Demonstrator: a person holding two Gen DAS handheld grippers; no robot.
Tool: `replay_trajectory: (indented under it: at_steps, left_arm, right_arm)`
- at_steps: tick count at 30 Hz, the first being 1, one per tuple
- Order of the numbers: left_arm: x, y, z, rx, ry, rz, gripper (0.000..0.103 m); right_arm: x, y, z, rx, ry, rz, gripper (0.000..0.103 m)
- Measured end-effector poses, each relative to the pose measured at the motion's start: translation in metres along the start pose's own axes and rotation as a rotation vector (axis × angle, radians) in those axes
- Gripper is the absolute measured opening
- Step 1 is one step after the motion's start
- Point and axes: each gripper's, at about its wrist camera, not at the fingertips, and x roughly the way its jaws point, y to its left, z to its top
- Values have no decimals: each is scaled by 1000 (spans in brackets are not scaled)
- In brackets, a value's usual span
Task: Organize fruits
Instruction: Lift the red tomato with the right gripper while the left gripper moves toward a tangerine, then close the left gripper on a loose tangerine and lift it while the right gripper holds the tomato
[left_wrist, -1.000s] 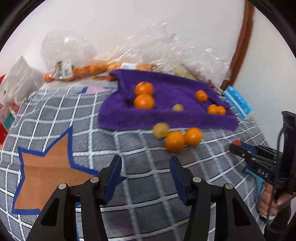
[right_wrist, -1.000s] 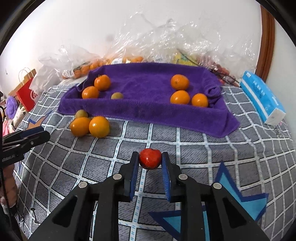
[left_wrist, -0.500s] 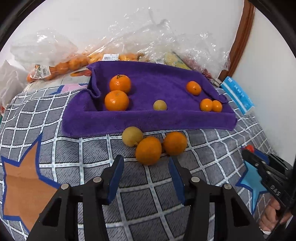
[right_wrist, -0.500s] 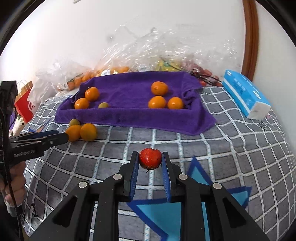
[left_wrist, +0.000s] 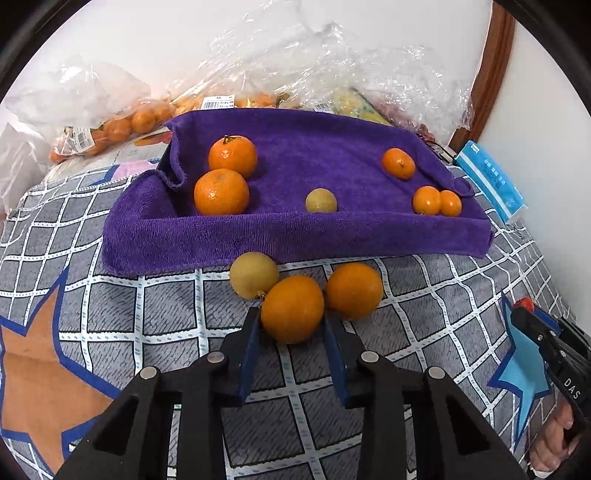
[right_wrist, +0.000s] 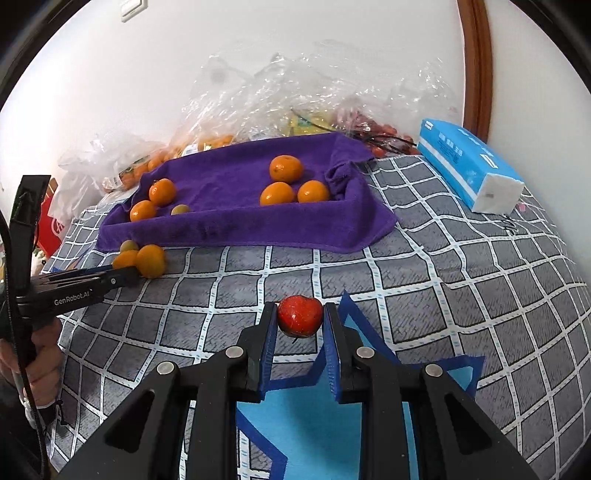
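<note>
At the far left, clear plastic bags (left_wrist: 110, 110) are lying against the wall, holding small oranges. Next comes the purple towel (left_wrist: 295, 229), its edges turned up like a shallow tray on the grid-patterned cloth (left_wrist: 166, 306). It is holding two large mandarins (left_wrist: 225, 173) at its left side, one yellowish fruit (left_wrist: 320, 200) near the middle, and three smaller oranges (left_wrist: 424, 184) at its right.

Just in front of the towel, another yellowish fruit (left_wrist: 254, 275) and two oranges are sitting touching one another on the cloth. The left tool (left_wrist: 291, 332) has just been closing, and its blue pads are now pressing on the sides of the nearer orange (left_wrist: 291, 308); the other orange (left_wrist: 354, 290) is lying just right of it.

Farther right, the right tool (right_wrist: 300, 321) is staying clamped on a red strawberry (right_wrist: 300, 315), holding it above a blue star patch (right_wrist: 314, 424). At the far right, a blue tissue pack (right_wrist: 469, 166) is lying beside the towel.
</note>
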Motion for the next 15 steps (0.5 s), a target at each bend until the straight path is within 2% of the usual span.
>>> replay_trajectory:
  at_steps: [15]
  left_arm:
    - [-40,14,-13,-52,-48,-24,31]
  right_arm:
    - [-28,15,3,-21,-51,7,24]
